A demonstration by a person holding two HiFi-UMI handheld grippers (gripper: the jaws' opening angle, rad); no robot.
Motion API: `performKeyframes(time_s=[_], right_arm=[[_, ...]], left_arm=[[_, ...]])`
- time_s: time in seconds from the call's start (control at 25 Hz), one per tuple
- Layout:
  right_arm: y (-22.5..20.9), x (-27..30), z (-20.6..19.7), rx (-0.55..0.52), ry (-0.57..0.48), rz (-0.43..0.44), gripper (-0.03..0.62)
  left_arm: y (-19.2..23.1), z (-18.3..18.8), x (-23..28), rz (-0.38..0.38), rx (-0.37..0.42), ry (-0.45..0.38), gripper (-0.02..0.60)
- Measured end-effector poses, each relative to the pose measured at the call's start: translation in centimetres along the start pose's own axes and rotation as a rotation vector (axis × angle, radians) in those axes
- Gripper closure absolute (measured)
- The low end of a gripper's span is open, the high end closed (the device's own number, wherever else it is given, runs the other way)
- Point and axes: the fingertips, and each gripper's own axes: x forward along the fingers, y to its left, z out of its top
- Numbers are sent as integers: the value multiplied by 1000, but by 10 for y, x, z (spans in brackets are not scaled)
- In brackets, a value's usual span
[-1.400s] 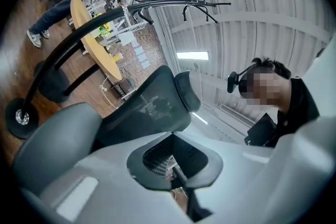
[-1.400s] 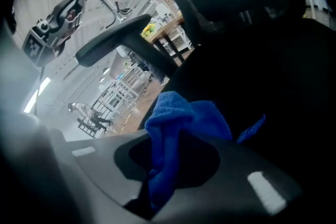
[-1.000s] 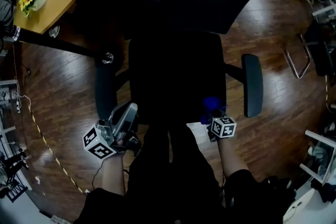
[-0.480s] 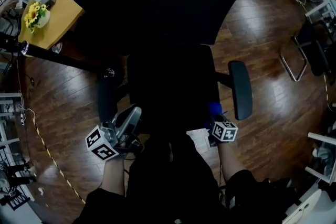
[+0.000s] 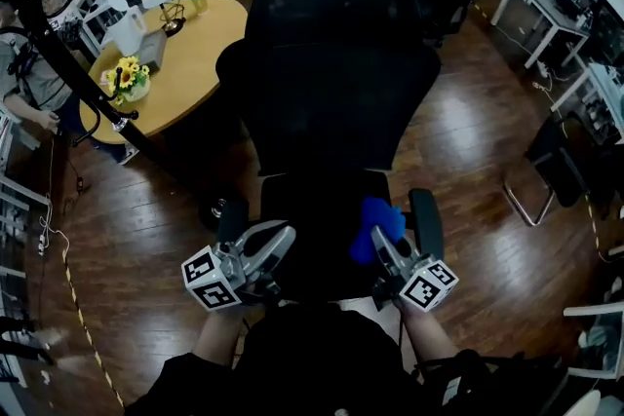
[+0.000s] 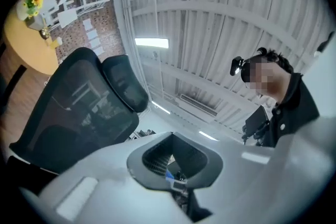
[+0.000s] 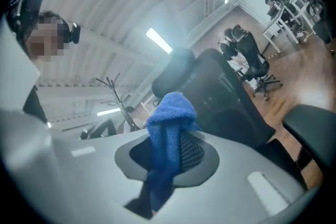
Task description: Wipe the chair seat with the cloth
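Dark wood floor (image 5: 468, 161) surrounded a black chair (image 5: 331, 83) in the head view. Its seat (image 5: 317, 209) was at centre, and a round table (image 5: 190, 54) with flowers (image 5: 130, 78) stood at 10 o'clock. At 7 o'clock of the seat lay the left gripper (image 5: 283, 237), and at 5 o'clock the right gripper (image 5: 375, 244). The blue cloth (image 5: 375, 221) was bunched at the right gripper's tip over the seat's right edge. Whether it touched the seat could not be told there.

The left gripper view looked upward at a ribbed ceiling (image 6: 236, 23), with the chair's back (image 6: 79, 107) at 9 o'clock and the person (image 6: 286, 113) at 3 o'clock. It alone showed the left jaws pressed together with nothing between them.

The right gripper view showed its jaws clenched on the cloth. A folded tuft stood up at 12 o'clock and a tail hung toward 6. Behind it were the ceiling, the back at 2 o'clock and a coat stand (image 7: 113, 94) at 9 o'clock.
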Motion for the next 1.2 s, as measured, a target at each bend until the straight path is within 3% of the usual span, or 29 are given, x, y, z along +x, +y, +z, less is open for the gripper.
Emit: performKeyframes(time_s=[0.12,0.32,0.56,0.88,1.2], right_arm=[[60,2,47,-51,-81,110,531],[110,0,75,-111,-140,167,533],[114,-22,73,-136,-139,190,533],[104,-45,75,-113,-124,266,533],[134,-34,72,-112,-117,289,533]], left_arm=[[-23,16,-3,-47,29,-10,589],[-34,40,-6,-71,29,-66,589],[-55,27,5,-83,50,-53,589],[-73,-5,7,35,71,-41,589],[-96,16,-8,40,94,-52,589]])
